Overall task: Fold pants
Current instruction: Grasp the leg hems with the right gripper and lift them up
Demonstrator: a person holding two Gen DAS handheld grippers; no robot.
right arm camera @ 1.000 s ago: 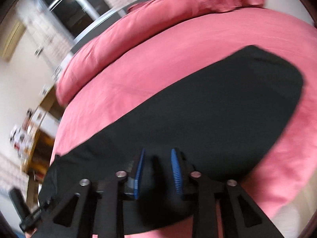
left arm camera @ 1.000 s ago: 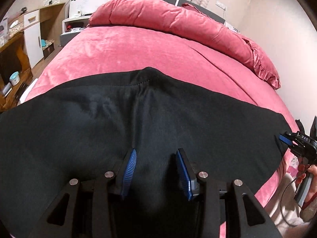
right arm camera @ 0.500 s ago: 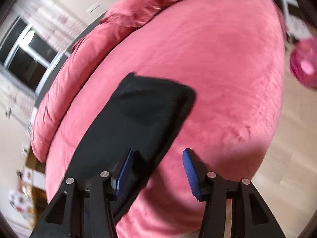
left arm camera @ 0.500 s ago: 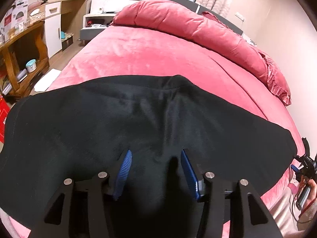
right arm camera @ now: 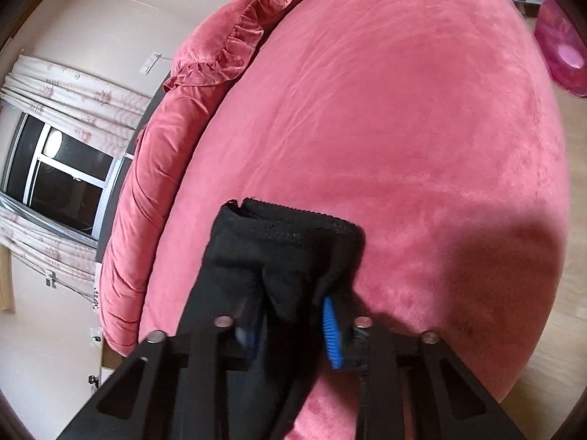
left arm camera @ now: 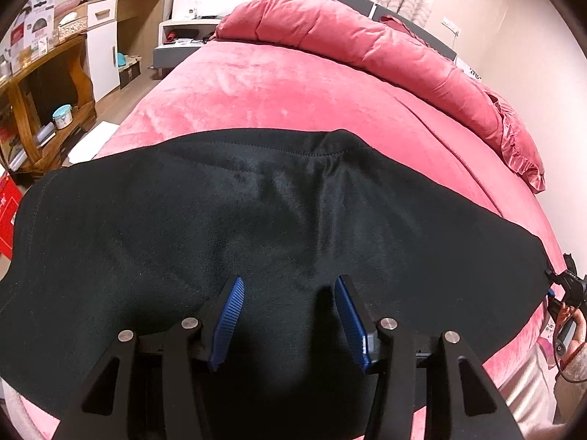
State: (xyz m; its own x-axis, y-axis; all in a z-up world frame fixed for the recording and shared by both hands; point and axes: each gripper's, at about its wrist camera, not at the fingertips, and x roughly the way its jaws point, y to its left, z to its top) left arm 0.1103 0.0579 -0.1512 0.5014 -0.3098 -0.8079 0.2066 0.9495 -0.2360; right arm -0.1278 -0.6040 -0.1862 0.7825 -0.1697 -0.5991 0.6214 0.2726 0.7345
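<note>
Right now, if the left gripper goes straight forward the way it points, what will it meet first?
Most likely the black pants. The left gripper stands open over the cloth, tilted downward, with fabric filling the space ahead of both fingers. The pink bed lies beyond. Exact depth is unclear.

No legible text, label or number anywhere.

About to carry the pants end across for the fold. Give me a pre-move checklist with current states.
1. Right gripper has the leg end of the black pants between its pads: ok, jaws closing on bunched cloth.
2. Both layers caught: cannot tell.
3. Left gripper open over the pants, not pinching: ok.
4. Pants lying flat on the pink bed: ok, slight wrinkles at the middle.
5. Bed surface beyond the leg end free for the move: ok.
</note>
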